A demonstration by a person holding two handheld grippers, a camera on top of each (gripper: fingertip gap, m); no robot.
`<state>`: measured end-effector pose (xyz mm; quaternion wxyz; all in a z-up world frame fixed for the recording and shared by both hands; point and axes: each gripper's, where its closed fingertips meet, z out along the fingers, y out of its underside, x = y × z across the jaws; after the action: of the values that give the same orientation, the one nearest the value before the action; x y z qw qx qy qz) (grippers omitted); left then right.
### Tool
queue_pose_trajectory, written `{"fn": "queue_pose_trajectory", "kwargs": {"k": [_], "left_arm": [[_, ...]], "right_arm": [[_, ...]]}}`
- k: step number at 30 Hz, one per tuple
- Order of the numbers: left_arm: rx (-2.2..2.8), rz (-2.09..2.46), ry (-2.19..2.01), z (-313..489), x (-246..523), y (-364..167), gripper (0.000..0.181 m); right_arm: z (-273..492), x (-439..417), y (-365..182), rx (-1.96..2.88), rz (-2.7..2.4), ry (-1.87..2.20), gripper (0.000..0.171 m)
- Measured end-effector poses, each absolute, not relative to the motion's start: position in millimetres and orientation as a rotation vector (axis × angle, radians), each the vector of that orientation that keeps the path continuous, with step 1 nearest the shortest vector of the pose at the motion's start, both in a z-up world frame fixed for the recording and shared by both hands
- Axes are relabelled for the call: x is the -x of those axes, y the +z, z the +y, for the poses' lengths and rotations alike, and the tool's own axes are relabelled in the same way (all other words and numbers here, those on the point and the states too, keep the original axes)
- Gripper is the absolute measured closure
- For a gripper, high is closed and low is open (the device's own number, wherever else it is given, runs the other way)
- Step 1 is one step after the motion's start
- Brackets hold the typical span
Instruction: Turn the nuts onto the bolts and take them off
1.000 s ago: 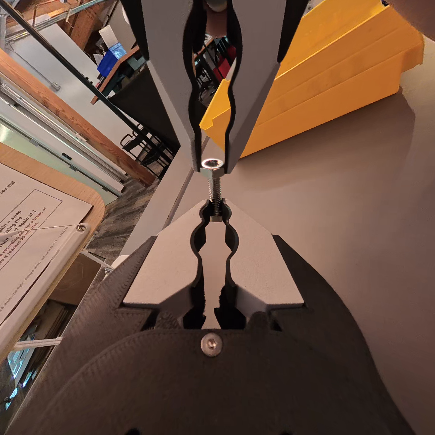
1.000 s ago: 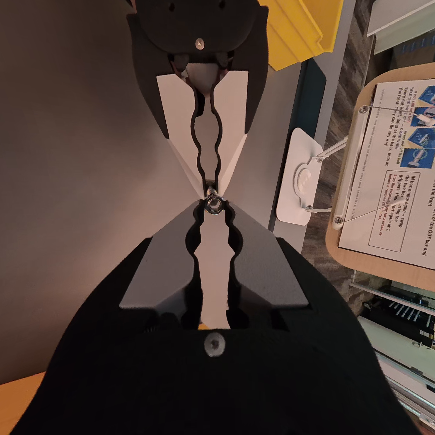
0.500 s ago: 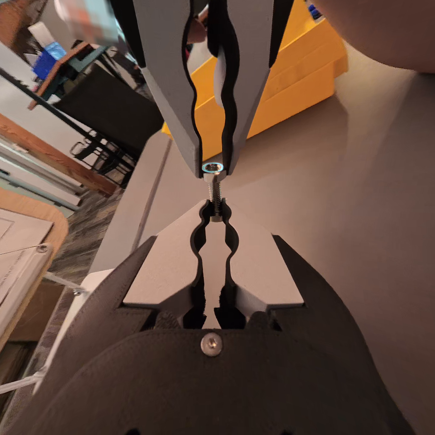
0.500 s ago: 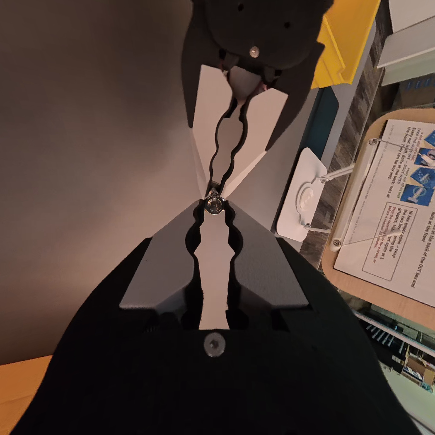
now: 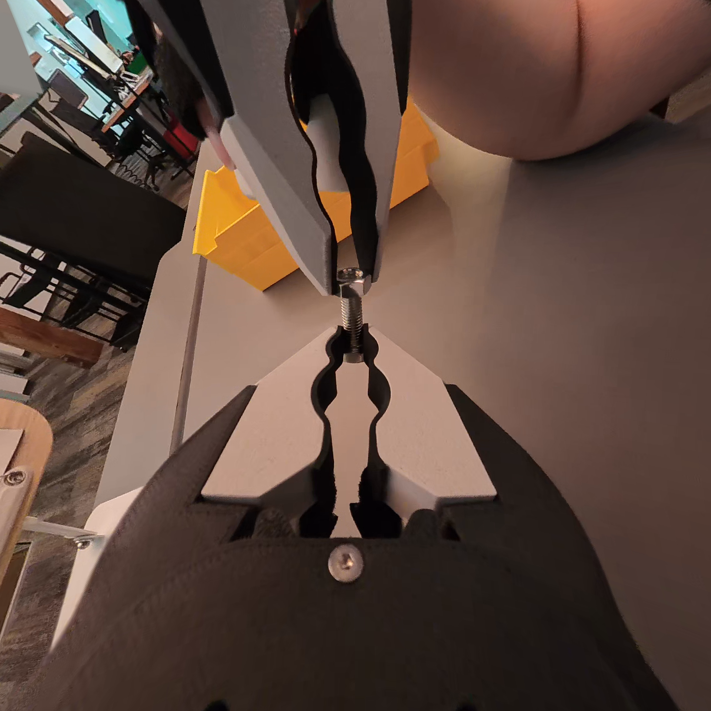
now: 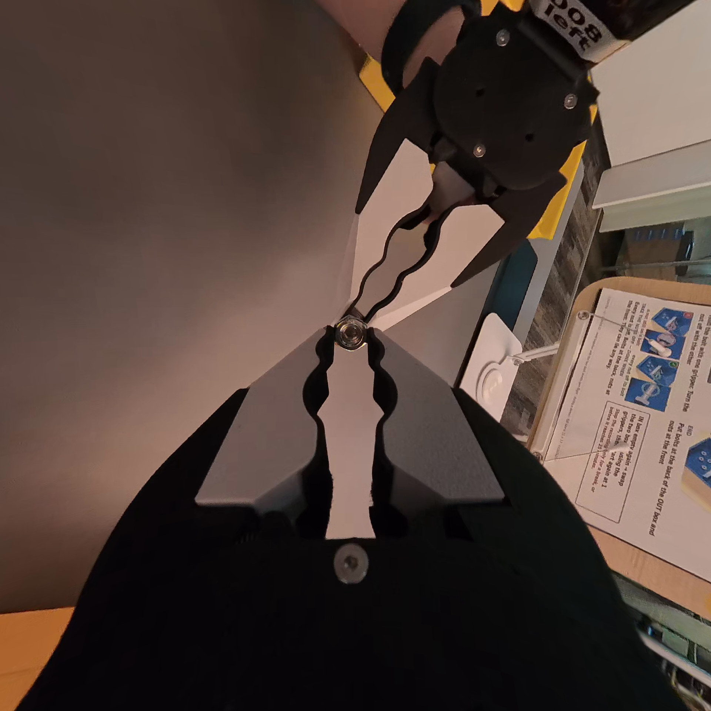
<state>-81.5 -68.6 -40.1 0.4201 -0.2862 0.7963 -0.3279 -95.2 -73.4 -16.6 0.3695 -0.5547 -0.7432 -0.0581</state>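
A silver bolt spans the gap between my two grippers above the grey table. My left gripper, with white fingers, is shut on the bolt's lower end. My right gripper, with grey fingers, comes in from the top of the left wrist view and is shut on the hex nut at the bolt's other end. In the right wrist view the nut faces the camera between my right gripper's tips. The left gripper slants up to the right behind it.
A yellow bin stands on the table behind the grippers and also shows in the right wrist view. A printed sheet on a wooden board and a white stand foot lie past the table edge. A person's arm is at top right. My two grippers' fingertips are within a few centimetres of each other.
The grippers have turned relative to each other about the bolt: in the right wrist view the left gripper swung from upright to slanting right. Both stay shut on bolt and nut.
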Motion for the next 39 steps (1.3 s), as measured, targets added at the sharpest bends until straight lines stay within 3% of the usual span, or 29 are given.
{"fn": "queue_pose_trajectory", "kwargs": {"k": [19,34,39], "left_arm": [[0.864,1.8,-0.669,-30.6,84.8,-0.4,0.174],[1.039,1.531,-0.114,29.6,97.4,34.5,0.174],[1.049,1.523,-0.105,32.6,97.9,34.0,0.174]], "right_arm": [[-33.2,98.5,24.9,1.599,-1.469,-0.055,0.156],[21.7,101.2,56.0,1.92,-0.63,0.508,0.156],[26.5,103.2,54.8,1.931,-0.545,0.594,0.156]]}}
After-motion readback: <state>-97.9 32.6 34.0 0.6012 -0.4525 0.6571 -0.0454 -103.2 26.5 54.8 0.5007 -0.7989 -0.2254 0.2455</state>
